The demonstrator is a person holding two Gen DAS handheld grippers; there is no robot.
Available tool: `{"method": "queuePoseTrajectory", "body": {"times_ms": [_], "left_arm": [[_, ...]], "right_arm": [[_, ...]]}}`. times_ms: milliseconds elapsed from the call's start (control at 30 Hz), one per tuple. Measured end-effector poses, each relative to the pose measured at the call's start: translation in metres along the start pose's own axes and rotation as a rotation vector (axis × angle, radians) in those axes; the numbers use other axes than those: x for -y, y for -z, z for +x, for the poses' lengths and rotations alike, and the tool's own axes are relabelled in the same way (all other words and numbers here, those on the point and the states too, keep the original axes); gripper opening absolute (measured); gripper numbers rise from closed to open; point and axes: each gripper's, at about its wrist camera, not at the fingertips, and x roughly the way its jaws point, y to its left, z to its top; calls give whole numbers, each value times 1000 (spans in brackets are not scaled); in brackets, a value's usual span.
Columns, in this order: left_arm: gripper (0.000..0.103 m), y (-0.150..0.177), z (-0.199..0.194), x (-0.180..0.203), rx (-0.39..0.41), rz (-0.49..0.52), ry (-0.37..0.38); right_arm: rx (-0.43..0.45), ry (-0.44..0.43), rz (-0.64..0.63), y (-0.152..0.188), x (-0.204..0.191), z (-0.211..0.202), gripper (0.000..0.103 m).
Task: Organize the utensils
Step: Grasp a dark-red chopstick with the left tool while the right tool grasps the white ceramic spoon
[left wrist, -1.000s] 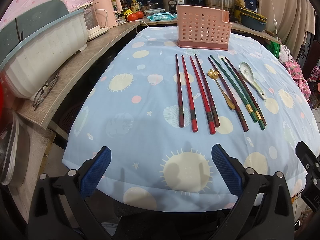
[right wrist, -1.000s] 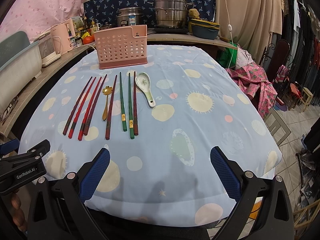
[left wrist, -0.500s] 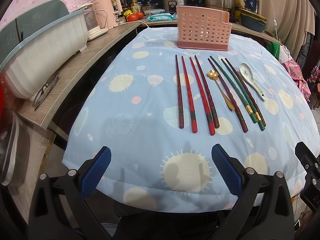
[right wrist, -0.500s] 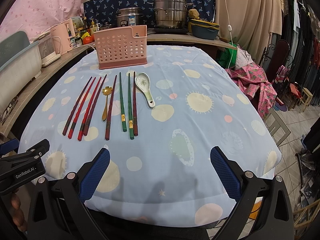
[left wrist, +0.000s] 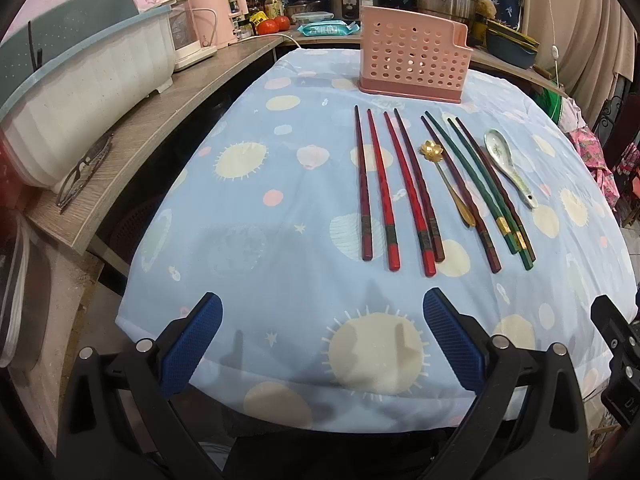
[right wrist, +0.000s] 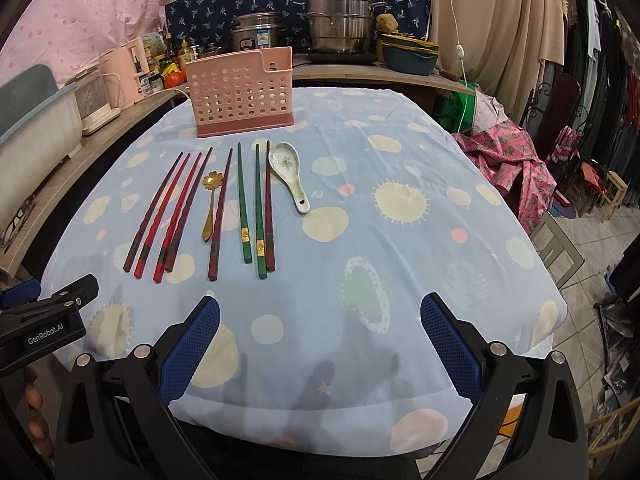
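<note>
Down at the near table edge, the left gripper (left wrist: 320, 332) and right gripper (right wrist: 318, 334) hover level, jaws spread wide, gripping nothing. Beyond them the chopsticks (right wrist: 244, 204), gold spoon (right wrist: 210, 204) and white spoon (right wrist: 288, 174) lie on the blue cloth (right wrist: 400, 240), lengthwise toward the pink basket (right wrist: 242, 92), whose inside I cannot see

Wooden side counter (left wrist: 168, 108), navy patterned backdrop (right wrist: 208, 20), beige curtain (right wrist: 492, 20), tiled floor (right wrist: 592, 248).
</note>
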Motion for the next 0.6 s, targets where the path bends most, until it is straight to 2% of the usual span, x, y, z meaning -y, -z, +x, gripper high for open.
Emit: {"method": "queuePoseTrajectory", "body": {"times_ms": [433, 600], "left_arm": [[95, -23, 51, -14, -57, -50, 42], [80, -30, 68, -11, -79, -47, 72]], "right_arm": [[-42, -22, 25, -10, 3, 32, 96], [-50, -29, 30, -17, 1, 45, 96]]}}
